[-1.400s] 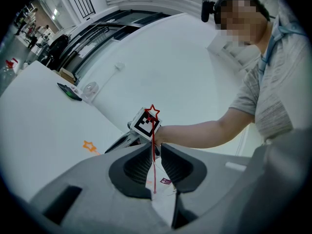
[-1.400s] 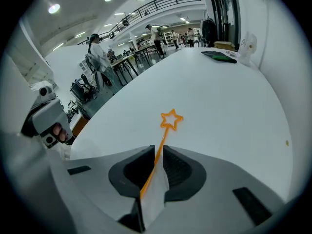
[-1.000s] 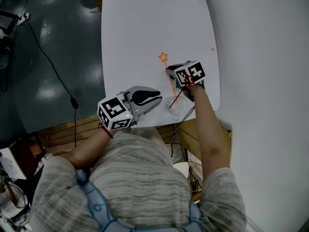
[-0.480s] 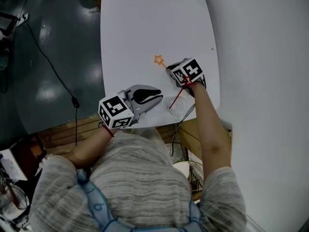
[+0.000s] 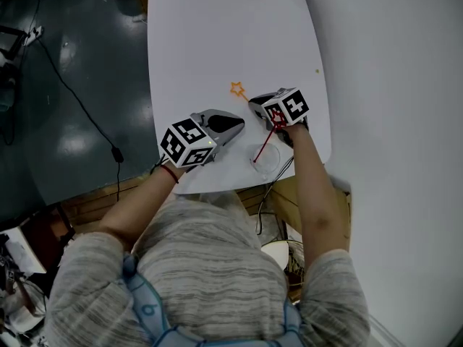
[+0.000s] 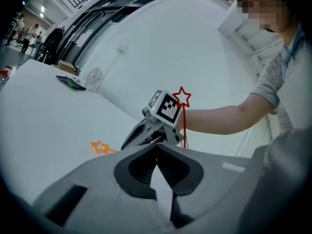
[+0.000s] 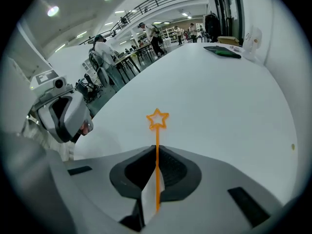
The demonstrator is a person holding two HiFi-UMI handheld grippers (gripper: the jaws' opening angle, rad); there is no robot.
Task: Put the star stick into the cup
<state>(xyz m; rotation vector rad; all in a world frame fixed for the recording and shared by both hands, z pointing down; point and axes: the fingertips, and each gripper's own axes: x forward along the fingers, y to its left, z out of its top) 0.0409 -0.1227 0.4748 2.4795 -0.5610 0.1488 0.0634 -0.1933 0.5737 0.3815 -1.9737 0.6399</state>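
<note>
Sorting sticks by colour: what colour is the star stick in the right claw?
Orange star stick, clearest in the right gripper view.

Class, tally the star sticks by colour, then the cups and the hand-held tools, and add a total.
Orange star stick: 1
Red star stick: 1
Cup: 1
Tools: 2, left tool and right tool
Total: 5

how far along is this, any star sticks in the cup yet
Done: a red star stick already stands leaning in the clear cup. In hand: the right gripper is shut on the orange star stick, not yet over the cup. Left: bring it over and drop it in. The left gripper is shut, empty.
</note>
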